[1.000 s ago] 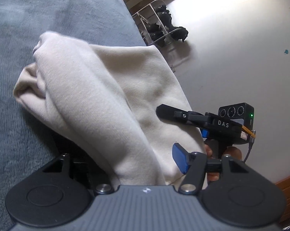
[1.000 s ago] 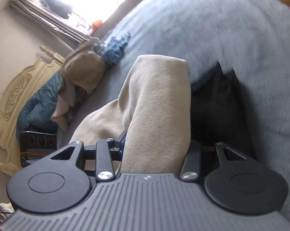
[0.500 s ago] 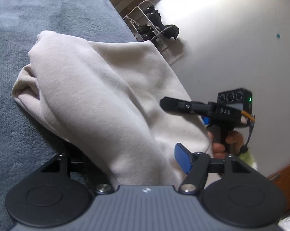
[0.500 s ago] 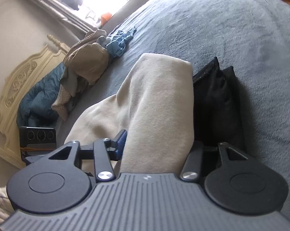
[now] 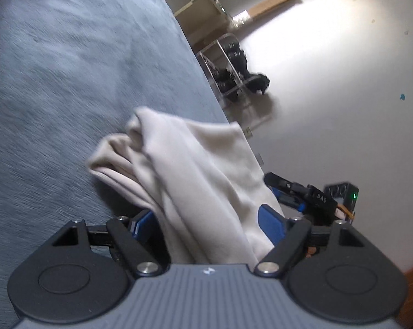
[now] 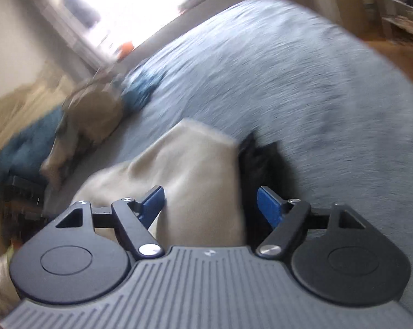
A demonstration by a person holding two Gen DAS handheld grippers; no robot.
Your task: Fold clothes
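Observation:
A cream garment (image 5: 195,164) lies folded on the grey-blue bed (image 5: 56,82), near the edge. My left gripper (image 5: 206,224) straddles its near end. Its jaws are opening, and the blue pads (image 5: 270,226) stand wide at either side of the cloth without squeezing it. In the right wrist view the same cream garment (image 6: 195,170) rests partly on a black garment (image 6: 258,159). My right gripper (image 6: 210,204) is opening too, with the cloth loose between its blue pads (image 6: 269,205). The left wrist view also shows the right gripper (image 5: 288,192) beside the garment's right edge.
A heap of tan clothes (image 6: 97,109), a blue garment (image 6: 143,90) and a teal quilt (image 6: 20,148) lie towards the head of the bed. Beyond the bed's edge is pale floor (image 5: 343,82) with a wire shoe rack (image 5: 231,74). The right wrist view is blurred.
Both grippers' jaws have spread and let go of the cream garment. Both have drawn back from it, so it looks smaller and farther away. The garment stays on the bed.

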